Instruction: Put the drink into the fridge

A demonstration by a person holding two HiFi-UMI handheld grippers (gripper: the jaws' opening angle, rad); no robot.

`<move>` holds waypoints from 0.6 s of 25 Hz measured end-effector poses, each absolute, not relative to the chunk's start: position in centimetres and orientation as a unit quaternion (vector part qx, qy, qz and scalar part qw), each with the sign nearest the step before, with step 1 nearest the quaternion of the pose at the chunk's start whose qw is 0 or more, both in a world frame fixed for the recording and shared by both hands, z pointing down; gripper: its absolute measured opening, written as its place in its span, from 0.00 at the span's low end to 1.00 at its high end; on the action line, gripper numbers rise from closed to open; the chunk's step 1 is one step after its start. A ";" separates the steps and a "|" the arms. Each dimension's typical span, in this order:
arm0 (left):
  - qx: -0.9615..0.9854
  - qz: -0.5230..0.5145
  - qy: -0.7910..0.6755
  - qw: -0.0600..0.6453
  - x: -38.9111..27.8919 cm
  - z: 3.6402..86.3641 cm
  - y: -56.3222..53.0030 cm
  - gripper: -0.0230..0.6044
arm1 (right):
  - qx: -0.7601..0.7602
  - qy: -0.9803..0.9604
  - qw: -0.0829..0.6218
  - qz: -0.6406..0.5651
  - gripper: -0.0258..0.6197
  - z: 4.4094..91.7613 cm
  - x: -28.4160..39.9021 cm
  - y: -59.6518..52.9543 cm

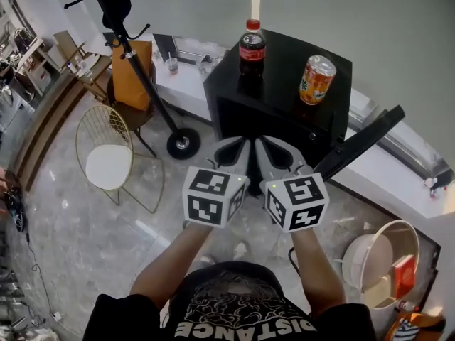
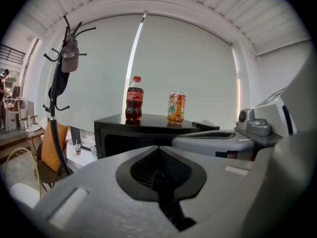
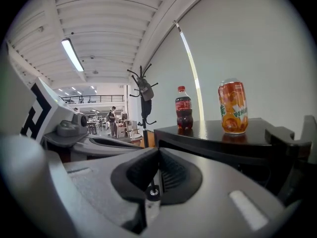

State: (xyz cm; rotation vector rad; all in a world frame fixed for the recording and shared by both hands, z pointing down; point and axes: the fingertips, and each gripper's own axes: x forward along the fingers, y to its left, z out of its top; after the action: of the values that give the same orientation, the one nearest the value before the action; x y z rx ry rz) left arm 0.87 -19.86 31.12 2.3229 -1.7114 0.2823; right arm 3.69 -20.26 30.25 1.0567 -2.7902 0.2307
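- Two sets of jaws, each pressed together with nothing between them: the left gripper (image 1: pixel 239 146) and the right gripper (image 1: pixel 272 146), held side by side and pointing forward.
- Ahead of their tips stands the black fridge (image 1: pixel 284 69).
- On its top, upright and apart from each other, are a cola bottle (image 1: pixel 252 48) at the left and an orange drink can (image 1: pixel 316 79) at the right.
- Further left are a coat stand (image 1: pixel 146 77) and a wire chair (image 1: pixel 106 158).
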 end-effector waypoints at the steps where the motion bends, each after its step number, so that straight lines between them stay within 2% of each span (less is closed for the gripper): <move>1: 0.798 0.098 -0.583 0.119 1.2 31.0 -20.2 0.04 | 0.355 -0.929 0.073 0.076 0.04 30.1 3.9 -20.5; 15: 0.863 0.086 -0.487 0.106 2.4 29.7 -25.4 0.04 | 0.455 -0.886 0.062 0.071 0.04 28.8 5.9 -23.9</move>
State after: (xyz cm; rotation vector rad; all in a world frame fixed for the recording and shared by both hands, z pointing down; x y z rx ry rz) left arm 2.44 -25.41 29.66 2.5407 -1.4347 0.2522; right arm 5.88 -23.87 28.77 1.3758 -2.6778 0.2136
